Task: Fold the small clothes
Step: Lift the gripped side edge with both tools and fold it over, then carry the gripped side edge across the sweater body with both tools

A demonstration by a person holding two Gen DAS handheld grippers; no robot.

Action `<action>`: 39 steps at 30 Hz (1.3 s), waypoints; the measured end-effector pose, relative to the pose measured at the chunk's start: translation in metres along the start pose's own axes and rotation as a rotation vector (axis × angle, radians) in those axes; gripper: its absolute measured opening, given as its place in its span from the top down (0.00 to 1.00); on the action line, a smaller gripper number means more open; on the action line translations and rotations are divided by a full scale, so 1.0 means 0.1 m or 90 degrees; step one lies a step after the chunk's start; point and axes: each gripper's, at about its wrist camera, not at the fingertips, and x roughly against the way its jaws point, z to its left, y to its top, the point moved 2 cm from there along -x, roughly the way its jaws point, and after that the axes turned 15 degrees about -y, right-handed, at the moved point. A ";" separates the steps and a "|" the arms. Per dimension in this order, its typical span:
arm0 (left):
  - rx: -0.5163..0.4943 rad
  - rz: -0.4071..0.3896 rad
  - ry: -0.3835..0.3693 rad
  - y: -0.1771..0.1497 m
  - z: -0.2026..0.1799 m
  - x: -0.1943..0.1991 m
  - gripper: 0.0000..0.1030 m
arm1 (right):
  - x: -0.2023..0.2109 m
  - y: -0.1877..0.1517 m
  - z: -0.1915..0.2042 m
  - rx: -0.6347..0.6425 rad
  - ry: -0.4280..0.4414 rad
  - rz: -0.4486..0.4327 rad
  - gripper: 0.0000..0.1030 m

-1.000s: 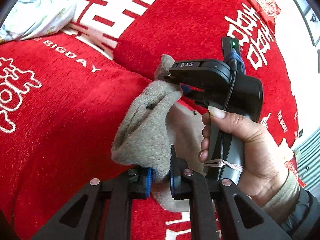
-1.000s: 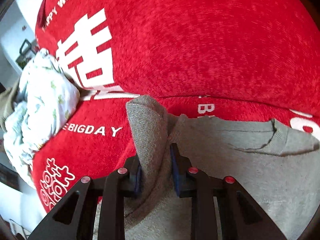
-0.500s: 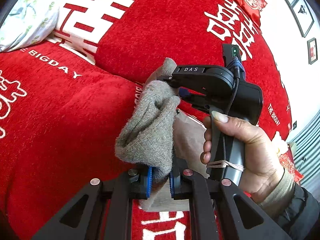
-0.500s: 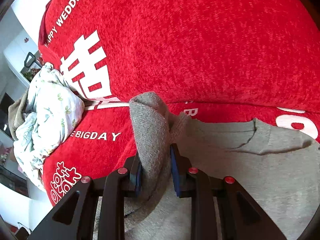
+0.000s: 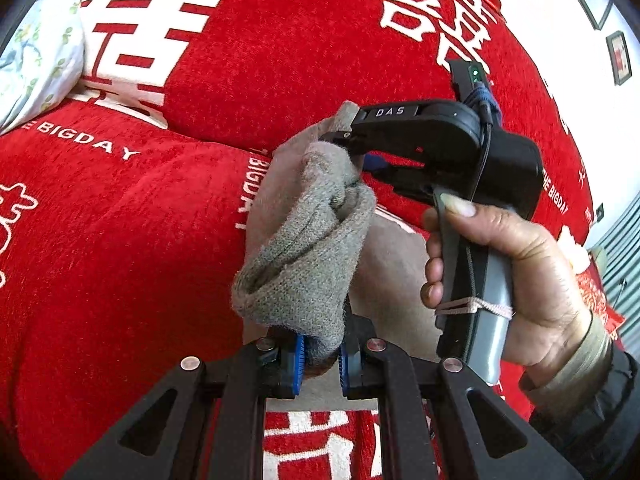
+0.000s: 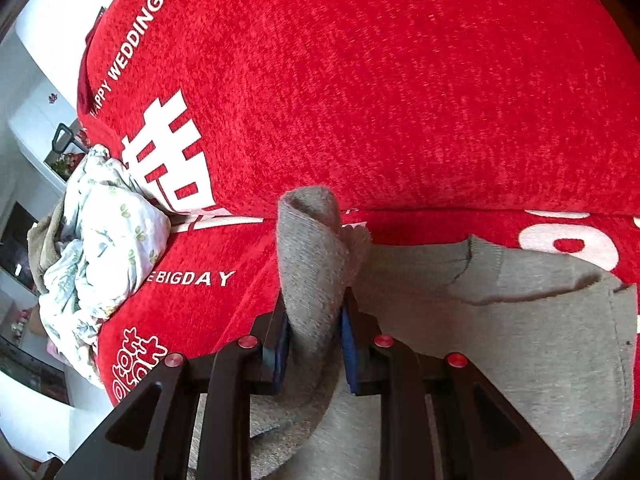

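Note:
A small grey knitted sweater (image 6: 460, 320) lies on a red sofa cover, its neckline toward the backrest. One bunched fold of the sweater (image 5: 304, 248) rises between the blue pads of my left gripper (image 5: 320, 360), which is shut on it. My right gripper (image 6: 314, 344) is shut on another upright fold (image 6: 312, 248) of the same garment. In the left wrist view the right gripper (image 5: 348, 148) clamps the cloth just beyond my left one, held by a person's hand (image 5: 500, 264).
The red sofa cover (image 6: 400, 100) carries white lettering and characters, and its backrest rises right behind the sweater. A crumpled white floral cloth (image 6: 104, 248) lies at the left end of the seat (image 5: 36, 60). Framed pictures (image 5: 618, 58) hang on the wall at the right.
Both grippers have lifted and carried the held sweater folds across the seat, toward the right in the left wrist view. More of the grey garment trails below. Both grips stay closed.

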 end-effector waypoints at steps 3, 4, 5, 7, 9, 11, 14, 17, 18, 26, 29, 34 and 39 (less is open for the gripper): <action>-0.005 0.007 0.003 -0.01 -0.07 -0.05 0.87 | 0.04 0.01 -0.10 -0.005 0.003 -0.002 0.77; -0.007 0.011 0.005 -0.01 -0.10 -0.07 0.87 | 0.05 0.01 -0.12 -0.007 0.004 -0.003 0.77; -0.008 0.013 0.005 -0.01 -0.12 -0.09 0.87 | 0.06 0.01 -0.15 -0.009 0.005 -0.003 0.77; -0.010 0.019 0.007 -0.01 -0.17 -0.13 0.87 | 0.08 0.01 -0.21 -0.014 0.011 -0.004 0.78; -0.012 0.023 0.009 -0.02 -0.20 -0.16 0.87 | 0.09 0.01 -0.28 -0.023 0.021 -0.002 0.78; -0.016 0.027 0.013 -0.02 -0.24 -0.19 0.87 | 0.10 0.01 -0.33 -0.035 0.032 0.001 0.78; -0.024 0.034 0.018 -0.03 -0.31 -0.22 0.87 | 0.11 0.00 -0.43 -0.053 0.045 0.004 0.78; -0.030 0.040 0.022 -0.02 -0.37 -0.28 0.87 | 0.12 -0.01 -0.53 -0.066 0.052 0.004 0.78; -0.033 0.043 0.023 -0.03 -0.40 -0.30 0.87 | 0.13 -0.01 -0.57 -0.073 0.056 0.005 0.78; -0.054 0.065 0.031 -0.05 -0.57 -0.45 0.87 | 0.21 -0.02 -0.84 -0.091 0.059 0.000 0.78; -0.062 0.072 0.033 -0.04 -0.63 -0.50 0.87 | 0.24 -0.02 -0.92 -0.098 0.060 -0.002 0.78; -0.072 0.080 0.038 -0.05 -0.73 -0.58 0.87 | 0.30 -0.02 -1.03 -0.102 0.065 -0.007 0.79; -0.089 0.090 0.038 -0.06 -0.87 -0.66 0.87 | 0.37 -0.01 -1.15 -0.103 0.072 -0.015 0.79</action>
